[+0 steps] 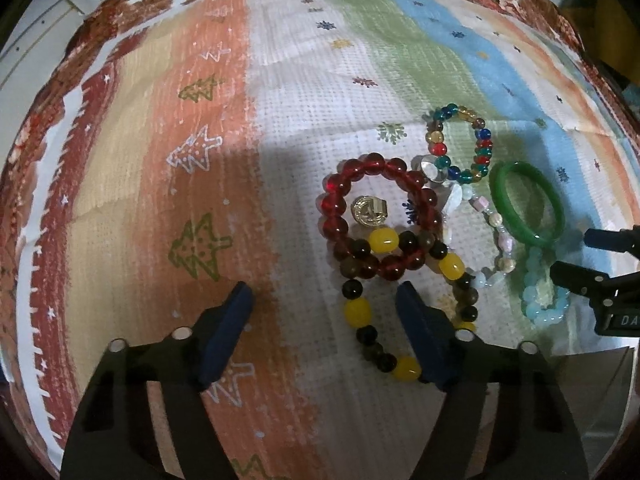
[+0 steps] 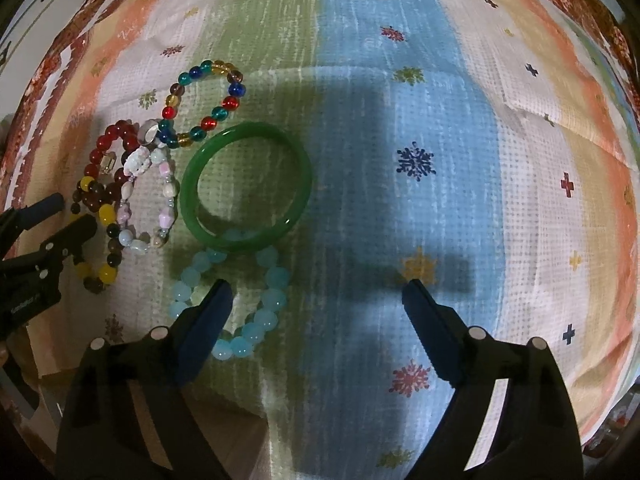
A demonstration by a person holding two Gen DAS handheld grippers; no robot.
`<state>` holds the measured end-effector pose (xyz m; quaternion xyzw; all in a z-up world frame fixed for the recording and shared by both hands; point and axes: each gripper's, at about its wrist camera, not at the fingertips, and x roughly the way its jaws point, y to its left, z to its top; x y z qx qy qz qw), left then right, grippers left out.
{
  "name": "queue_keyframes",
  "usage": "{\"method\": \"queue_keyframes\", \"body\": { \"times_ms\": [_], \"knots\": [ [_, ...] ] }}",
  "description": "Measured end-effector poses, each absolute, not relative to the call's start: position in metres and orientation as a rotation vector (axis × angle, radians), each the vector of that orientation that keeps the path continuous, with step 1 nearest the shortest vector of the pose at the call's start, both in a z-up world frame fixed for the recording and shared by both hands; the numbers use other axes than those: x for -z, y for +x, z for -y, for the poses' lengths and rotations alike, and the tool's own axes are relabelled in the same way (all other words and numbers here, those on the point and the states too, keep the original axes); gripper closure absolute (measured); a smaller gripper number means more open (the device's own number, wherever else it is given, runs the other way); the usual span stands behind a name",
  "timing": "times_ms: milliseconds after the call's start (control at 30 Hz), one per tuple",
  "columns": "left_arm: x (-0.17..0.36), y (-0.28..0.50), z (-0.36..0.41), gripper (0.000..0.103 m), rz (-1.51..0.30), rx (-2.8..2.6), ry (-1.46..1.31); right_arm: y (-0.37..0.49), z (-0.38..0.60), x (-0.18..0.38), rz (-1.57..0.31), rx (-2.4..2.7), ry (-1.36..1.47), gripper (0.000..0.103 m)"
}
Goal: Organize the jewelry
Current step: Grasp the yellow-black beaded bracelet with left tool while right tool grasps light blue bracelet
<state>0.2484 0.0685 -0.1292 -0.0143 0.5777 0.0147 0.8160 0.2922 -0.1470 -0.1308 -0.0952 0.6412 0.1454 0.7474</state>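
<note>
Left wrist view: left gripper (image 1: 326, 300) spread, gripping nothing — yellow-and-dark bracelet (image 1: 384, 300) at its 3 o'clock finger, red bracelet (image 1: 374, 216) at 1 o'clock.

Right wrist view: right gripper (image 2: 318, 300) spread, empty — pale blue bracelet (image 2: 248, 300) around its 9 o'clock finger, green bangle (image 2: 246, 186) at 11 o'clock.

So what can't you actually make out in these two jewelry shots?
- Light blue bead bracelet: right wrist view, the near side sits behind the right tool.
- Yellow and dark bead bracelet: left wrist view, partly behind the left tool.
- Gold piece inside the red bead bracelet: too small to identify.
</note>
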Motion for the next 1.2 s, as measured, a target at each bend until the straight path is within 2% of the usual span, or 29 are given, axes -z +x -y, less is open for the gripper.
{"method": "queue_keyframes", "body": {
  "times_ms": [133,267,367,400,433,467,767,1200],
  "knots": [
    [0.127,0.247,-0.061,0.054,-1.221,-0.02,0.027,0.294,0.141,0.134,-1.388,-0.307,-0.235,0.034],
    [0.127,0.244,-0.049,0.082,-1.22,0.026,0.063,0.284,0.135,0.131,-1.38,-0.315,-0.252,0.046],
    [0.128,0.242,-0.045,0.089,-1.216,0.041,0.083,0.279,0.129,0.131,-1.379,-0.342,-0.247,0.06],
    [0.128,0.242,-0.045,0.089,-1.213,0.041,0.079,0.278,0.13,0.13,-1.38,-0.349,-0.242,0.069],
    [0.127,0.242,-0.046,0.091,-1.212,0.042,0.07,0.277,0.13,0.13,-1.381,-0.359,-0.234,0.082],
    [0.127,0.242,-0.048,0.091,-1.212,0.043,0.057,0.277,0.13,0.129,-1.386,-0.371,-0.217,0.089],
    [0.115,0.238,-0.049,0.091,-1.186,0.071,-0.006,0.275,0.134,0.118,-1.378,-0.409,-0.196,0.09],
    [0.088,0.228,-0.047,0.091,-1.129,0.113,-0.041,0.256,0.129,0.073,-1.252,-0.492,-0.236,0.09]
  ]
}}
